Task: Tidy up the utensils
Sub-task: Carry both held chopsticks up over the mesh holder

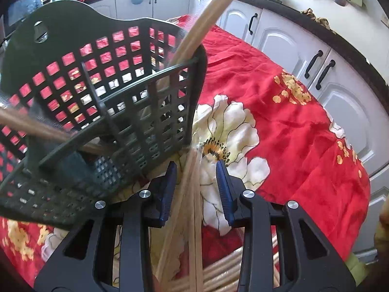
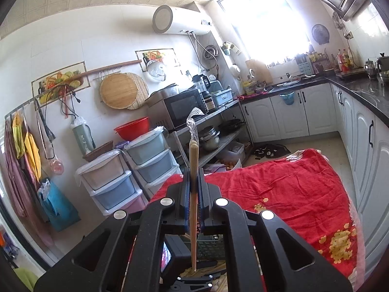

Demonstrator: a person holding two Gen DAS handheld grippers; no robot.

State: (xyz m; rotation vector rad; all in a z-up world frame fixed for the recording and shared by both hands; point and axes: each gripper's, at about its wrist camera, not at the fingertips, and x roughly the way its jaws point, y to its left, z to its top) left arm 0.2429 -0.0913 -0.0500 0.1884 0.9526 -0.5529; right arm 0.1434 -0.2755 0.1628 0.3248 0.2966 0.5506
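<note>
- Chopsticks [image 1: 187, 209] lie as a loose pale bundle on the red flowered cloth [image 1: 279, 121] that covers the desk, running up between the two blue pads of the left claw [image 1: 196, 170].
- Left claw: jaws stand narrowly parted with the bundle in the gap; the pads [image 1: 225, 194] do not appear to press on the sticks, and there is clear space on either side.
- More pale sticks lie fanned across the bottom edge of the left wrist view, under the claw's black frame.
- A dark green lattice basket [image 1: 102, 102] with inner dividers stands just left of the left claw, tilted in this view, its lower corner close to the left pad.
- One long pale utensil handle [image 1: 194, 41] leans out of the basket's right compartment, and a brown wooden handle [image 1: 36, 126] crosses its left side; both are blurred.
- Right claw [image 2: 194, 170]: jaws clamped tight on a pair of wooden chopsticks [image 2: 193, 160], held upright, tips wrapped in a scrap of clear plastic [image 2: 192, 126].
- The held pair hangs above the cloth, with the green basket partly visible beneath the right claw.
- White cabinets [image 1: 279, 39] with black handles run along behind the desk.
</note>
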